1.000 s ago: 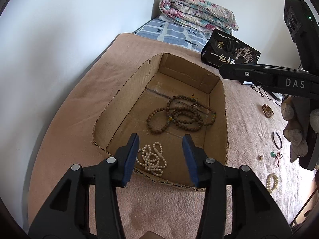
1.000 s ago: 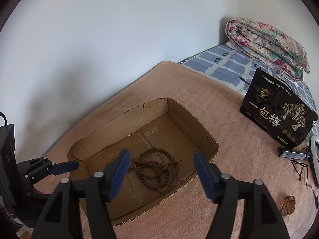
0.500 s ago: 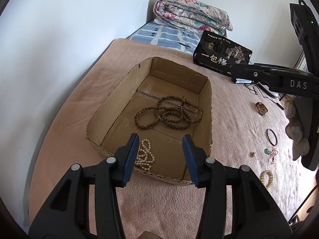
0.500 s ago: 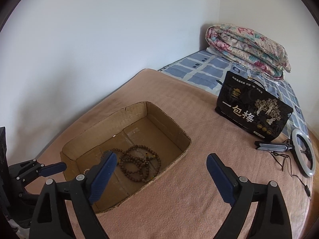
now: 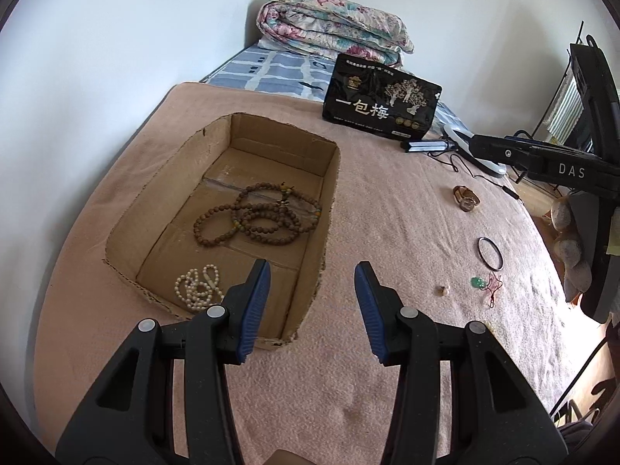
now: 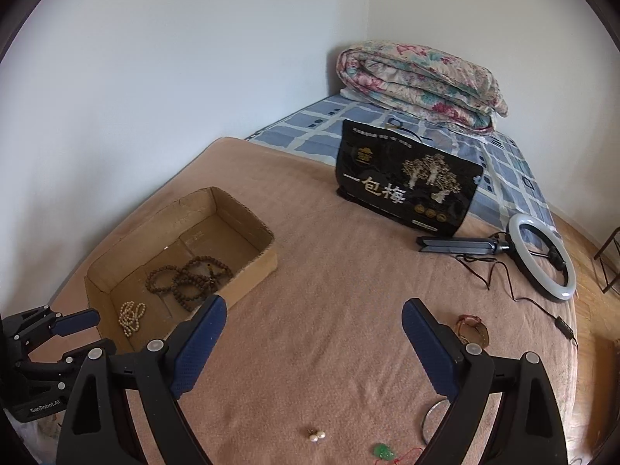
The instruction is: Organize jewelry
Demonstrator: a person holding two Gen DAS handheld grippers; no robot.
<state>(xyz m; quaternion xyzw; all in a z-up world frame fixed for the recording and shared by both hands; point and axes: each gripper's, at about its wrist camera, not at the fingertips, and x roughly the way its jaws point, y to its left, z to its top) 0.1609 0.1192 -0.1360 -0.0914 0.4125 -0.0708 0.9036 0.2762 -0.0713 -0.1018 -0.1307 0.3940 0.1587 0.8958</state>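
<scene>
With two strands already dropped inside, cardboard box (image 5: 228, 209) at ten o'clock on the bed, serving as the collecting spot: brown wooden bead strands (image 5: 257, 219) coiled mid-floor, white pearl strand (image 5: 197, 288) bunched in the near corner. Left gripper (image 5: 312, 308) at six o'clock over the box's near right corner, pads partly apart, gripping nothing. Right gripper (image 6: 314, 345) spread wide and empty, seemingly ready for the next small piece. Loose jewelry awaiting pickup at three to four o'clock: watch (image 5: 467, 199), dark bangle (image 5: 490, 254), green pendant on red cord (image 5: 480, 283), pearl earring pair (image 6: 316, 436). Pink fuzzy blanket (image 5: 387, 232) across the mattress, soft enough to let small pieces sink. Beyond, black printed bag (image 5: 381, 102), ring light (image 6: 542, 257), folded floral quilt (image 5: 333, 25), plain white walls.
</scene>
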